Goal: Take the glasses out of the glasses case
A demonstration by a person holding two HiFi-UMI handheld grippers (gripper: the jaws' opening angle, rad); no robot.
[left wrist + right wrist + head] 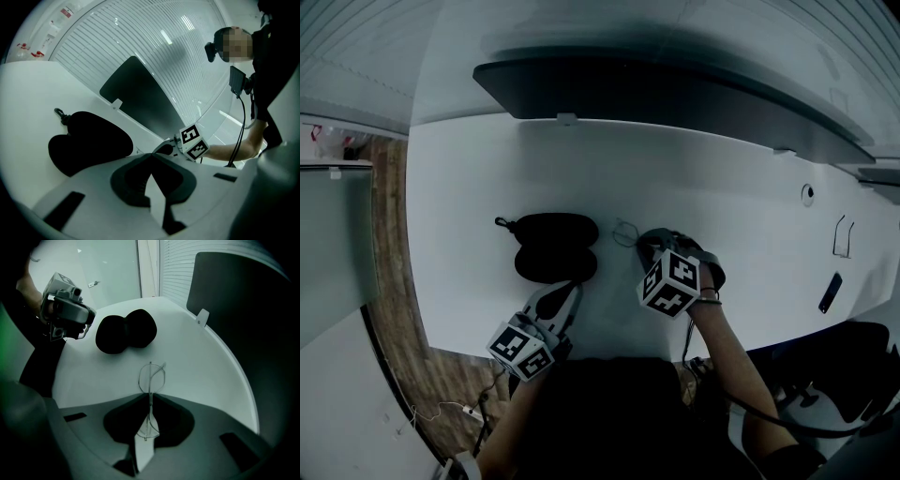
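Observation:
The black glasses case point(555, 246) lies open on the white table point(469, 187), its two dark lobes side by side; it also shows as a black case point(89, 140) and as twin dark lobes of the case point(125, 333). Thin wire-frame glasses point(625, 232) are out of it, just to its right. My right gripper point(645, 244) is shut on the glasses point(151, 377), which stand edge-on between the jaws of that gripper point(150, 397), low over the table. My left gripper point(570, 289) is just in front of the case; this gripper point(151, 157) is shut and holds nothing.
A dark panel point(675, 94) runs along the table's back edge. At the far right are a small black object point(830, 292), a thin bracket point(843, 234) and a round hole point(807, 194). Wooden floor point(389, 234) shows past the left edge.

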